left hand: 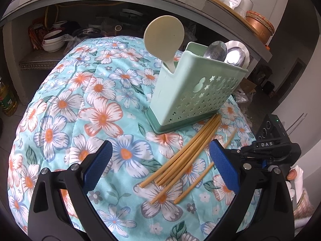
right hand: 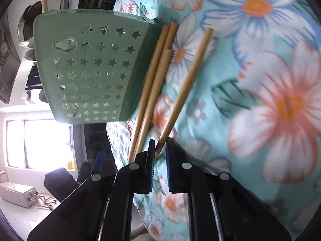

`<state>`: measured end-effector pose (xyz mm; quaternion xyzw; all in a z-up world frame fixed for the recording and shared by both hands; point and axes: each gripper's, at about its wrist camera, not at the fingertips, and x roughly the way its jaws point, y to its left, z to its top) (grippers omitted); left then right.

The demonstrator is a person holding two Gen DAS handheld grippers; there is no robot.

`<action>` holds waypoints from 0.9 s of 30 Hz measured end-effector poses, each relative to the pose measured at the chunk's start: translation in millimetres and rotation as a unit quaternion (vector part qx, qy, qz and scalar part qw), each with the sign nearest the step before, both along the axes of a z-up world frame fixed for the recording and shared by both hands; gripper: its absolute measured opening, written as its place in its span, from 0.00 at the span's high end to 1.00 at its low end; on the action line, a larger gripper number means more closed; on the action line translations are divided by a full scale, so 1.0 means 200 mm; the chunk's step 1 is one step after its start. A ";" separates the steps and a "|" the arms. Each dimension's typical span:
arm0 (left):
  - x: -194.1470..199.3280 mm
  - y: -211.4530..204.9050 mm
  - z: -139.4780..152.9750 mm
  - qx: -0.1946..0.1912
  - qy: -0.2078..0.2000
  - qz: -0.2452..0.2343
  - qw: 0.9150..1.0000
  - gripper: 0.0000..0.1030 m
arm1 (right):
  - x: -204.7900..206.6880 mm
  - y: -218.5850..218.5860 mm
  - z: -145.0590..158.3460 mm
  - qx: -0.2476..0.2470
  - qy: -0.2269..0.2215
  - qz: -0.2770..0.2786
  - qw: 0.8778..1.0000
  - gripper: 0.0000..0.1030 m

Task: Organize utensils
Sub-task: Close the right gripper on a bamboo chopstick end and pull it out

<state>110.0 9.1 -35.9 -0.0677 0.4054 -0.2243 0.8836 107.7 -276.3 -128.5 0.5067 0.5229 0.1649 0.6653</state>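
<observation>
black casing point(left hand: 266, 144) lettered "das"

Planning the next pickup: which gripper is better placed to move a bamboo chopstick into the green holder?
Right. The right gripper has one bamboo chopstick between its nearly closed jaws, beside the green star-perforated plastic holder. The left gripper hovers open and empty.

Matt green plastic holder point(left hand: 192, 92); smooth pale wooden chopsticks point(left hand: 180, 160); shiny metal spoons point(left hand: 215, 51); matt cream plastic paddle point(left hand: 163, 36); soft quilted floral cloth point(left hand: 80, 110); ribbed blue pads point(left hand: 98, 164) on black plastic tongs.
</observation>
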 end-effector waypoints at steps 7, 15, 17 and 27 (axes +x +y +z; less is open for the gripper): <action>-0.05 -0.15 -0.01 0.054 -0.024 -0.071 0.996 0.09 | -0.12 -0.08 0.08 -0.050 0.004 0.048 0.998 0.87; -0.16 -0.47 -0.08 0.184 -0.096 -0.196 0.958 0.44 | -0.20 -0.14 0.04 -0.061 0.004 0.021 0.998 0.86; -0.19 -0.54 -0.13 0.235 -0.121 -0.215 0.940 0.54 | -0.19 -0.11 0.06 -0.075 -0.001 0.015 0.997 0.86; -0.17 -0.70 -0.26 0.335 -0.151 -0.250 0.896 0.82 | -0.15 -0.03 0.11 -0.128 -0.021 0.002 0.992 0.86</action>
